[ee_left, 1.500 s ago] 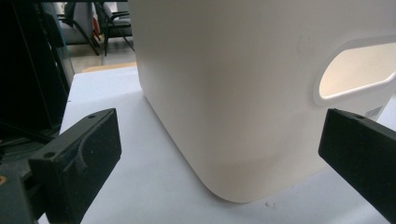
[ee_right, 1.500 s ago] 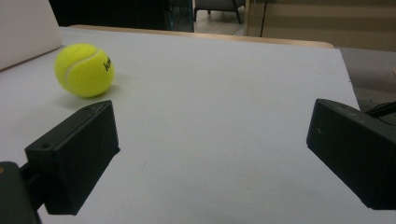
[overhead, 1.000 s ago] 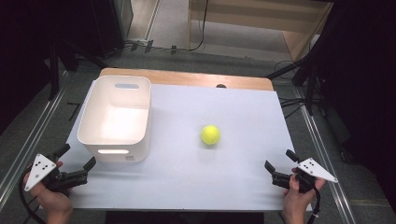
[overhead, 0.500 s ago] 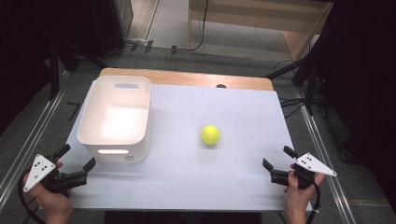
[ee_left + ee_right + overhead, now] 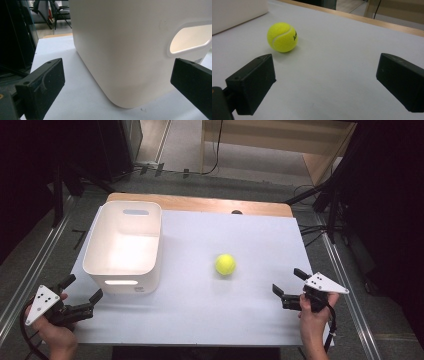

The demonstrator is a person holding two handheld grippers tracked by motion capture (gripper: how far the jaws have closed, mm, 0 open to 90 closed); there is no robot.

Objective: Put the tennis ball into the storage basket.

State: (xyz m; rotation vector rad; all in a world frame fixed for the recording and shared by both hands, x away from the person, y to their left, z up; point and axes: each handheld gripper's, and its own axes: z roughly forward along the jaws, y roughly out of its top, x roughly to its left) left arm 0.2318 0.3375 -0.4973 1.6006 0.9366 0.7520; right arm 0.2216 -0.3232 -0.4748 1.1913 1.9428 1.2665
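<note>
The desk (image 5: 200,320) takes up the middle of the high view, a white sheet over a wooden top whose bare edge shows along the far side. On its left half stands a white bin (image 5: 125,245), open at the top, with a slot handle cut in each short wall; in the left gripper view its near wall is at centre frame and the slot sits at the right edge, with a small sticker behind it too cropped to read.

The left hand-held gripper (image 5: 80,296) sits at the lower left of the high view, just before the bin's near corner, its jaws spread and holding nothing. The right hand-held gripper (image 5: 290,285) sits at the lower right, jaws likewise spread wide and empty, pointing toward the centre of the desk.

The tennis ball (image 5: 225,264) lies right of centre in the high view, apart from the bin and near the right hand-held gripper. In the right gripper view it rests at the upper left, beyond the left jaw, untouched. Dark lettering runs down its side beside the white seam; it is cut off by the curve and cannot be read.
</note>
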